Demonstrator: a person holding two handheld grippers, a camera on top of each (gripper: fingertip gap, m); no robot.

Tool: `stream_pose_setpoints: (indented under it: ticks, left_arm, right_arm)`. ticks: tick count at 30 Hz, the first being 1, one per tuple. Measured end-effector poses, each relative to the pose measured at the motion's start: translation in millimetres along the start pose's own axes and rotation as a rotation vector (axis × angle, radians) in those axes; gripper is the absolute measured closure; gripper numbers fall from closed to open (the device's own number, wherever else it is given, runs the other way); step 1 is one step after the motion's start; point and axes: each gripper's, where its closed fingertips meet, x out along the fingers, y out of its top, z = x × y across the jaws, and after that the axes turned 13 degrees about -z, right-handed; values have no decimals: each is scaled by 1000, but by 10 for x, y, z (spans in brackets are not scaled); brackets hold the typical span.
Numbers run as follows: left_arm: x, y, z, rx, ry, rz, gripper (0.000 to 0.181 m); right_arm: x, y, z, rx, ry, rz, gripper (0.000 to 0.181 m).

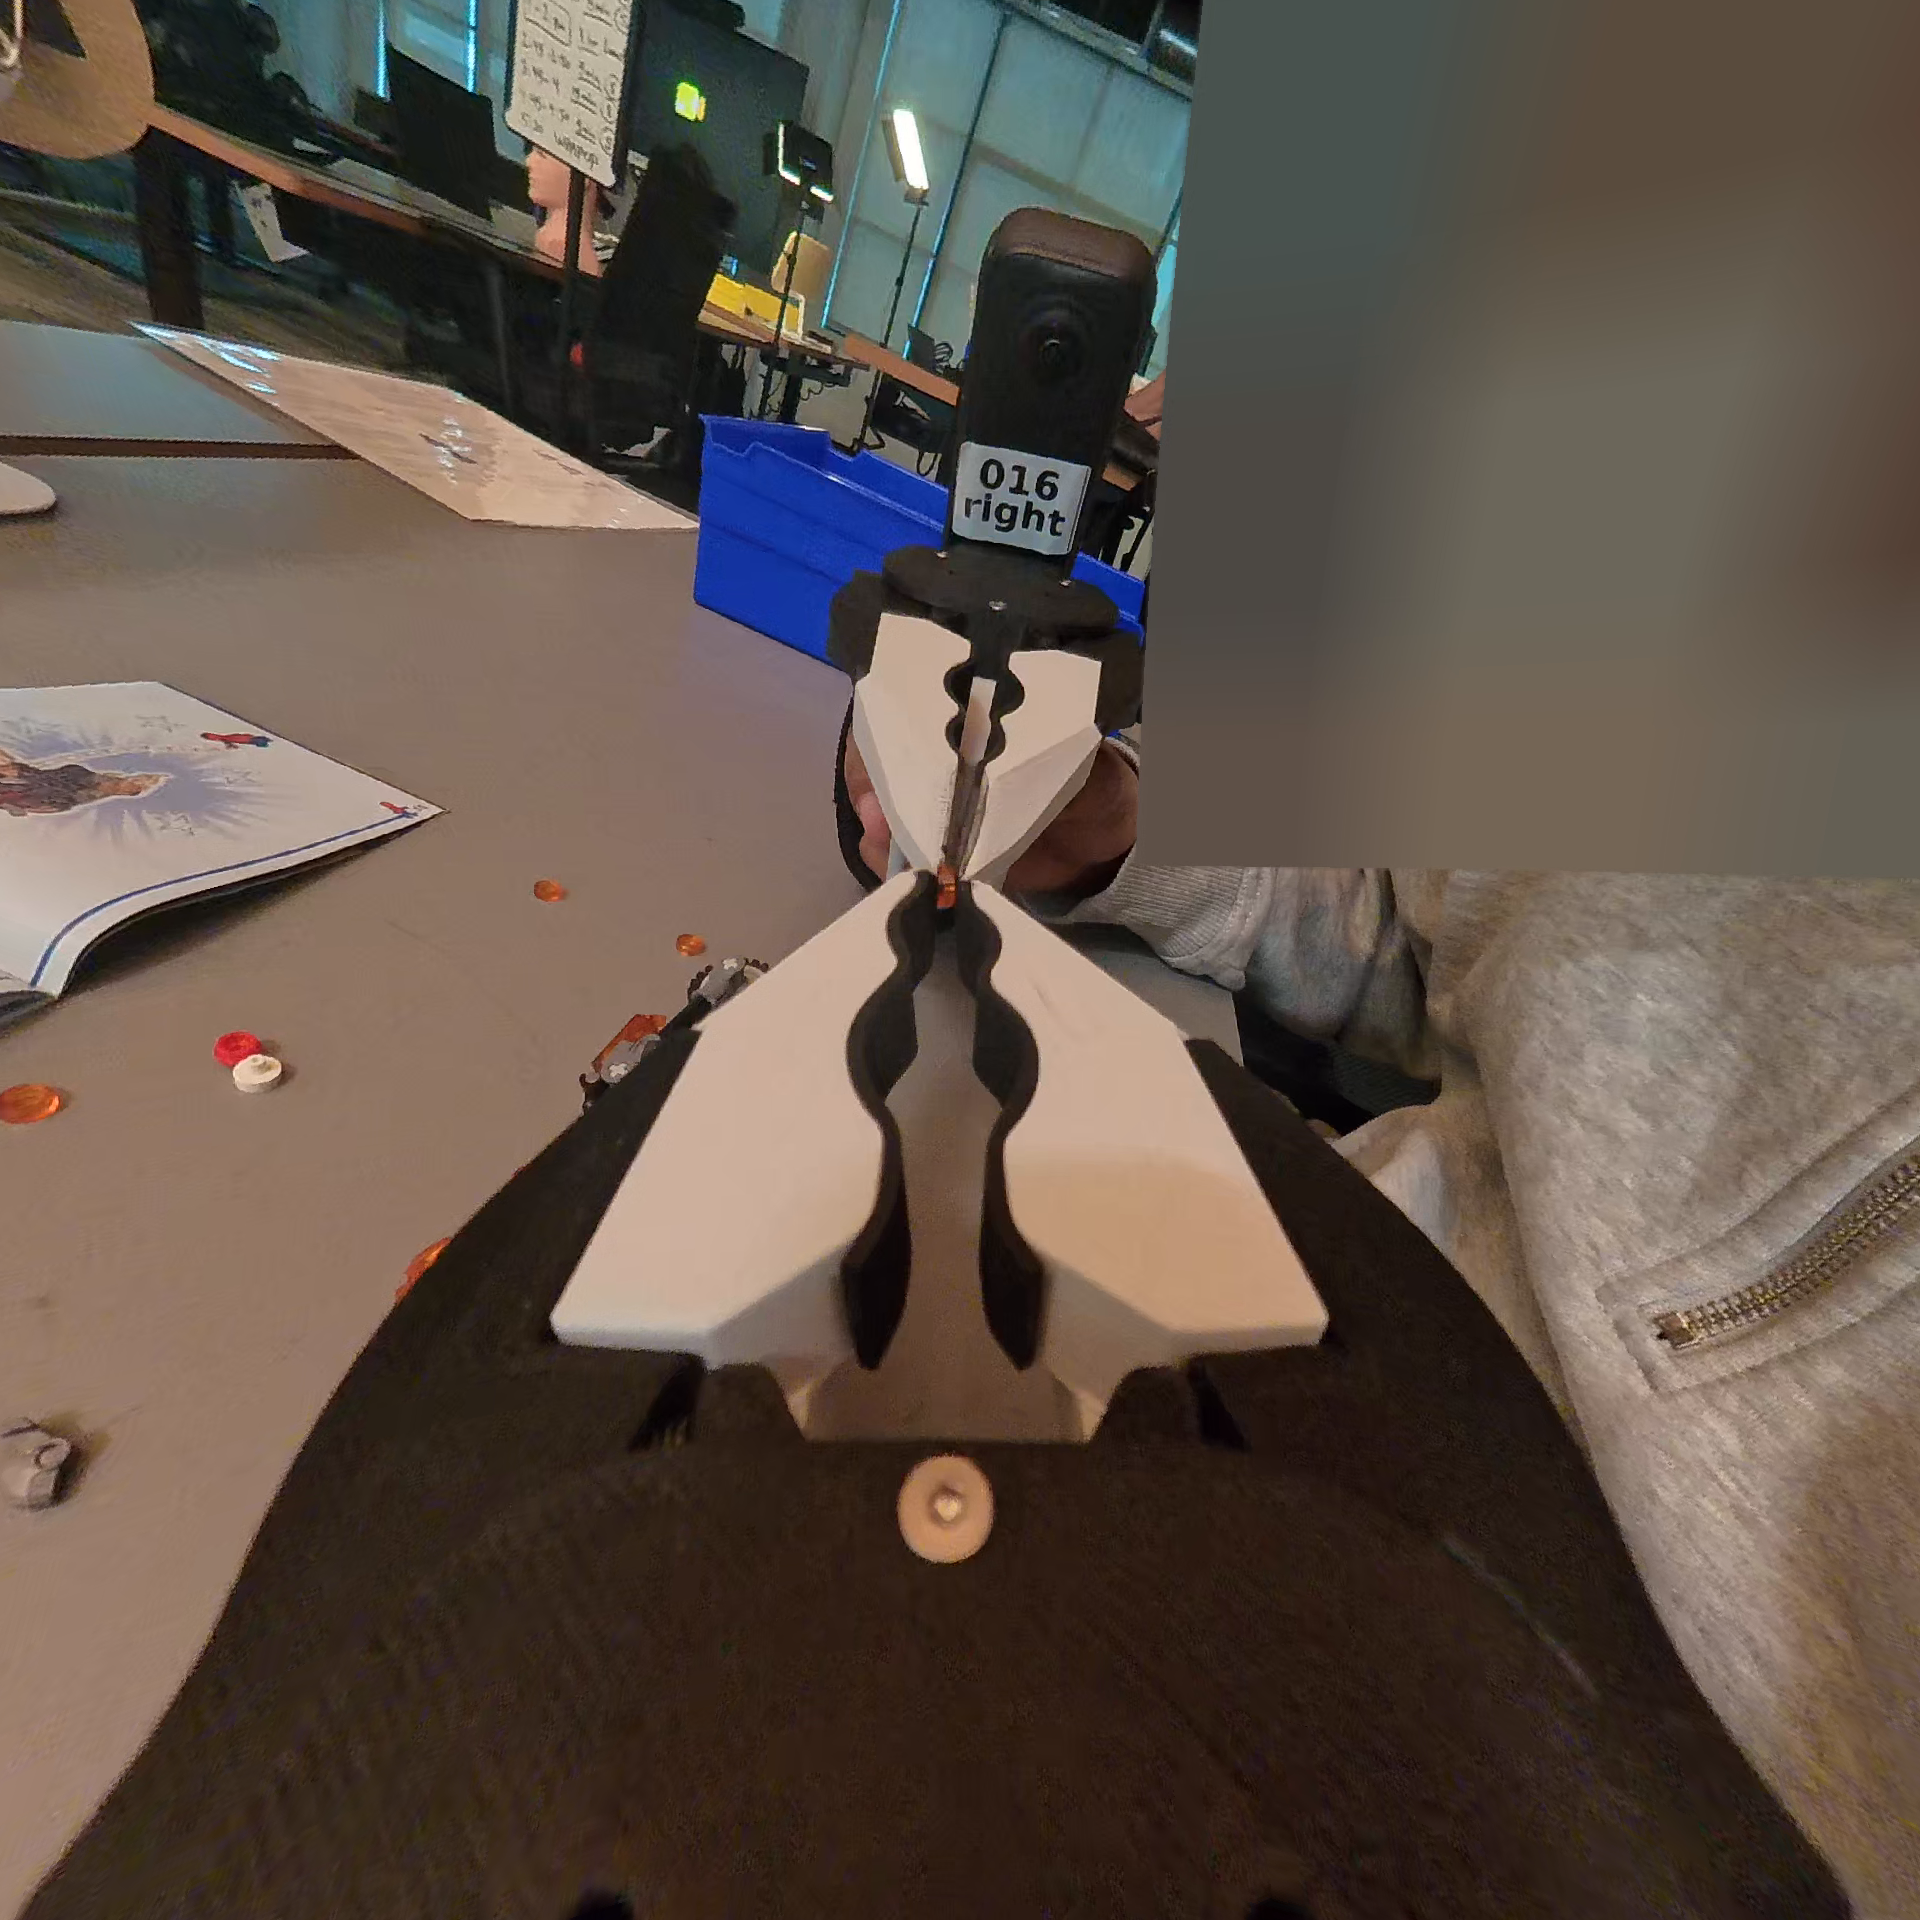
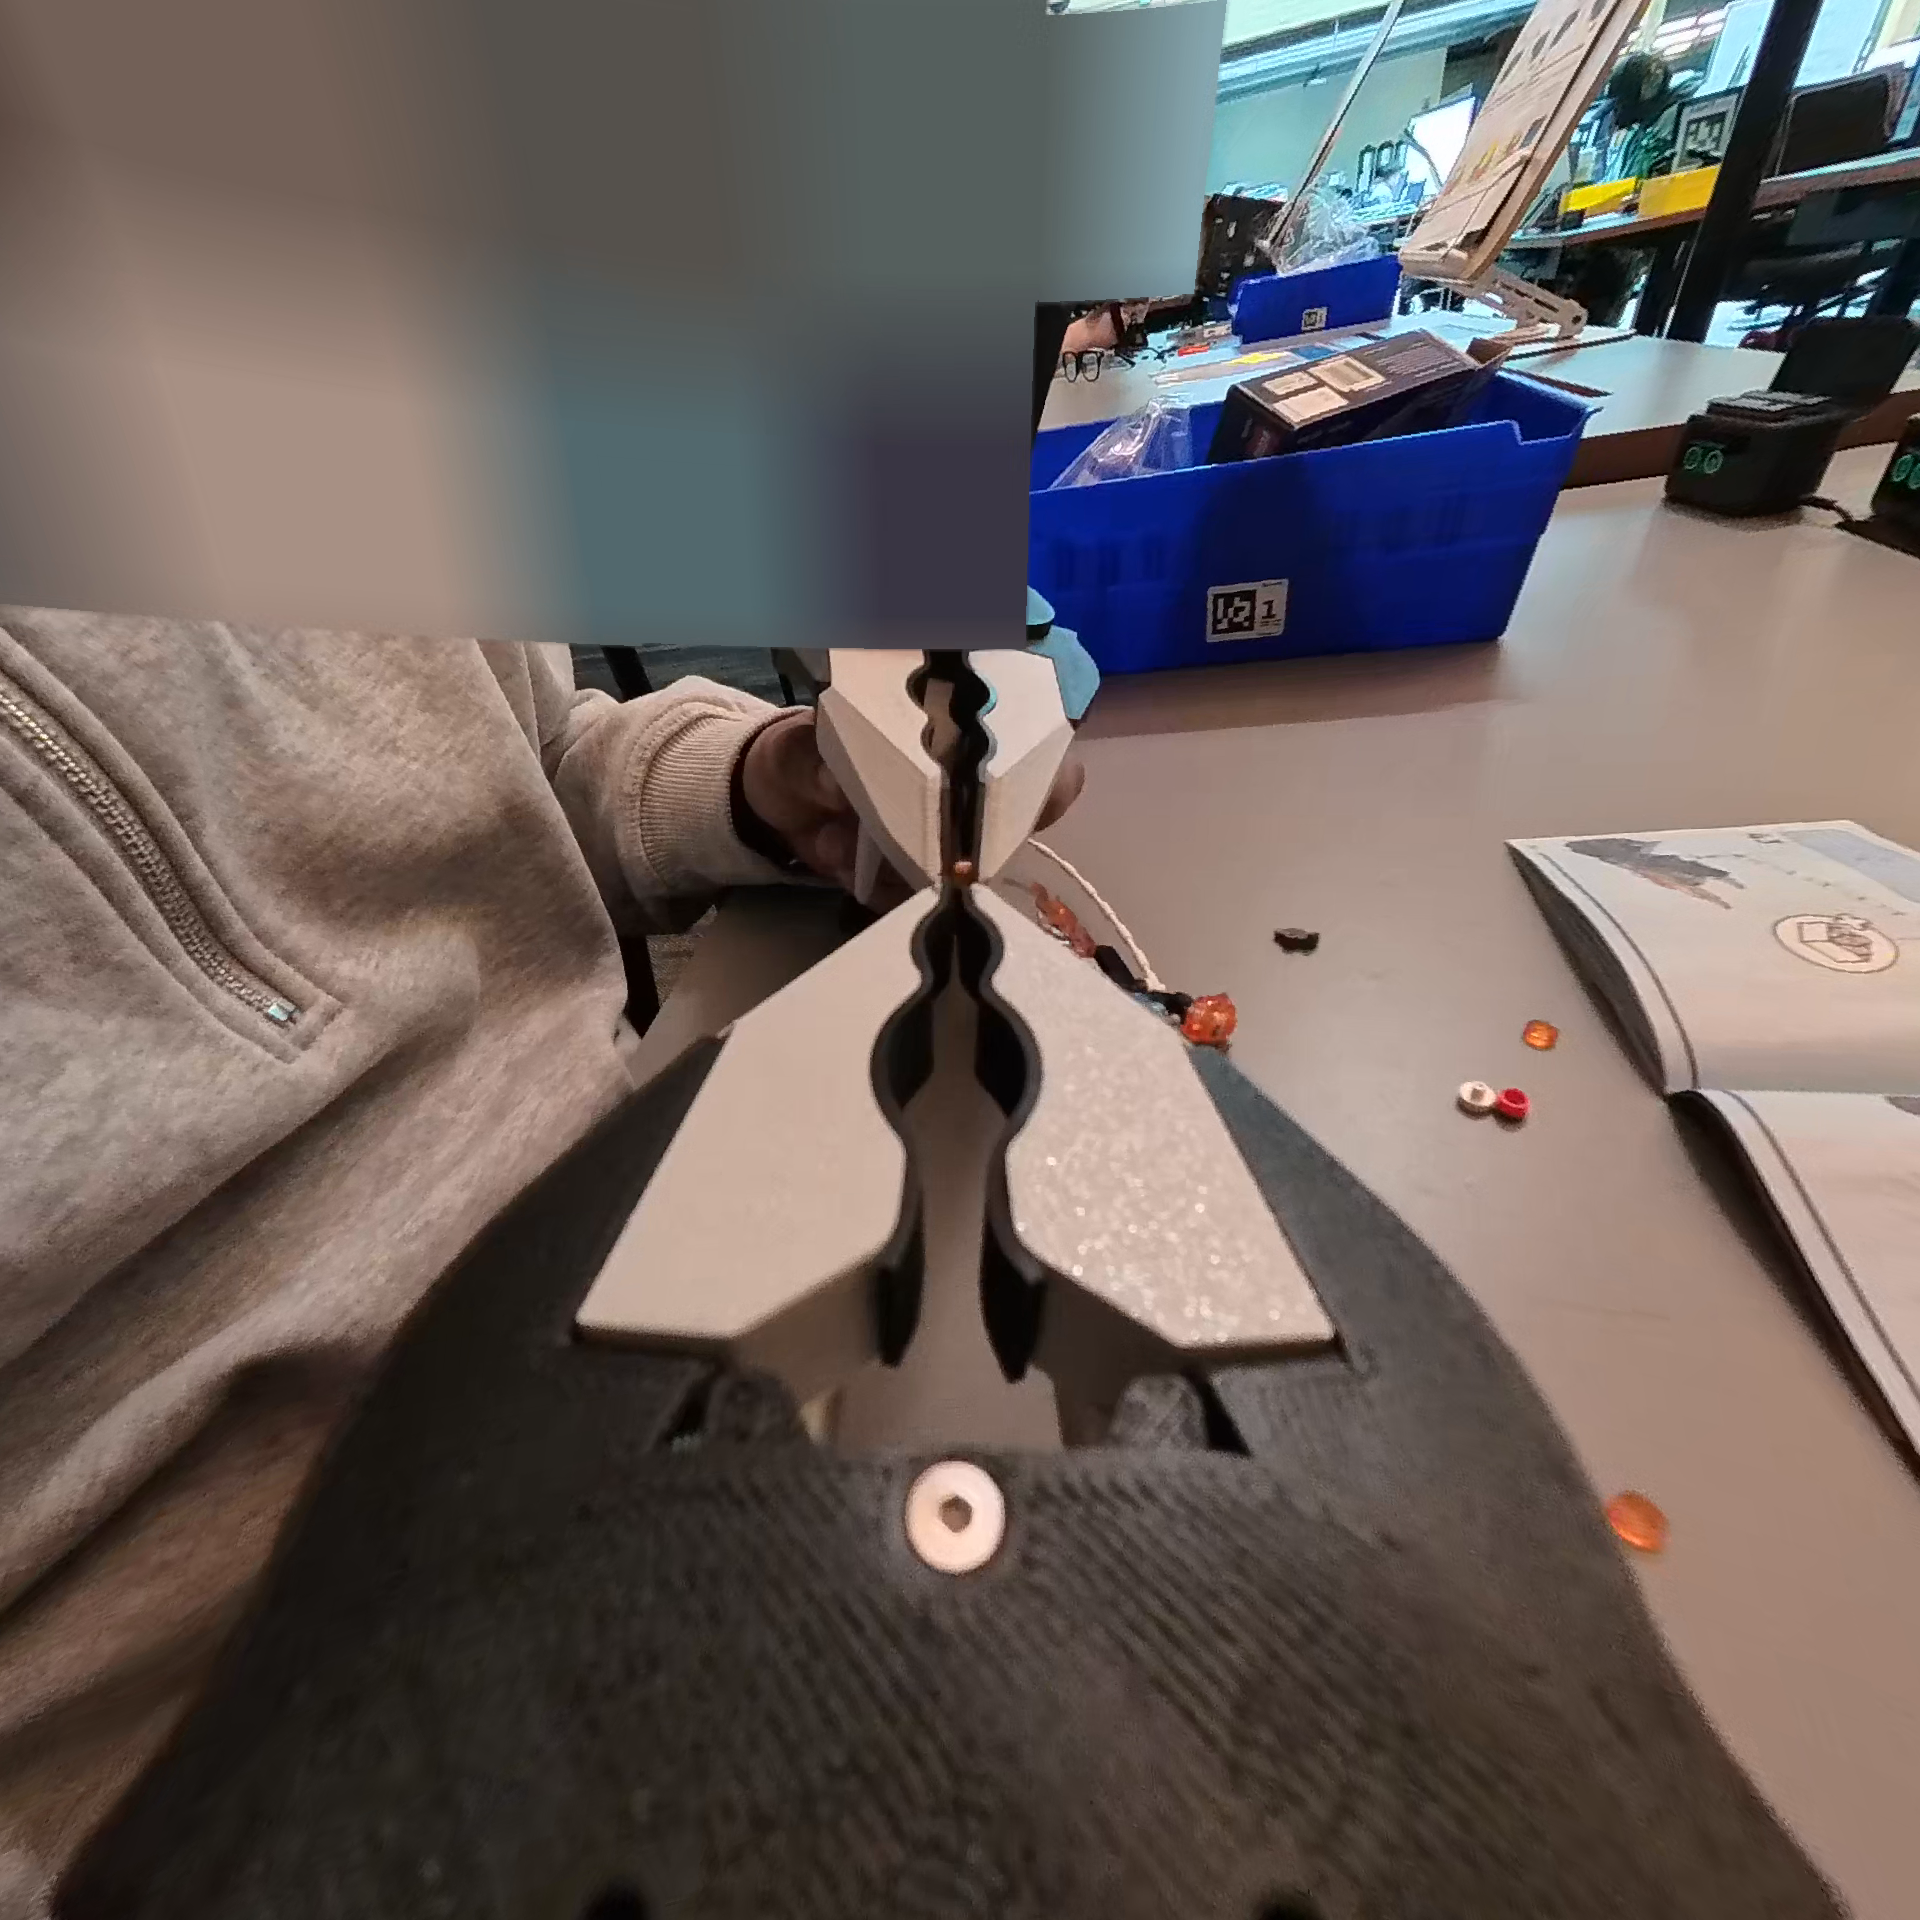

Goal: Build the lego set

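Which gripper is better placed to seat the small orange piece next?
Left gripper, probably: the orange piece seems pinched in its tips; the shut right gripper only meets it tip to tip.

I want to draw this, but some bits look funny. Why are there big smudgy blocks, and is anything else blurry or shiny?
Left wrist view: the smudgy block top right was added afterwards to hide someone; the grey piece at the left edge is blurred. Right wrist view: same block top left; one finger sparkles with glare.
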Motion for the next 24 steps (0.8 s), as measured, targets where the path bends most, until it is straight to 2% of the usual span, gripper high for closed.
stream_pose_setpoints:
  ticks: [8, 15, 24]
  left_arm:
    - [16, -18, 15, 4, -9, -11, 181]
    - [17, -15, -4, 25, 23, -7, 181]
    - [33, -26, 38, 24, -4, -12, 181]
  right_arm:
    - [-2, -18, 23, 41, 18, 10, 174]
    - [2, -12, 17, 68, 43, 23, 174]
    - [-14, -1, 21, 124, 91, 37, 172]
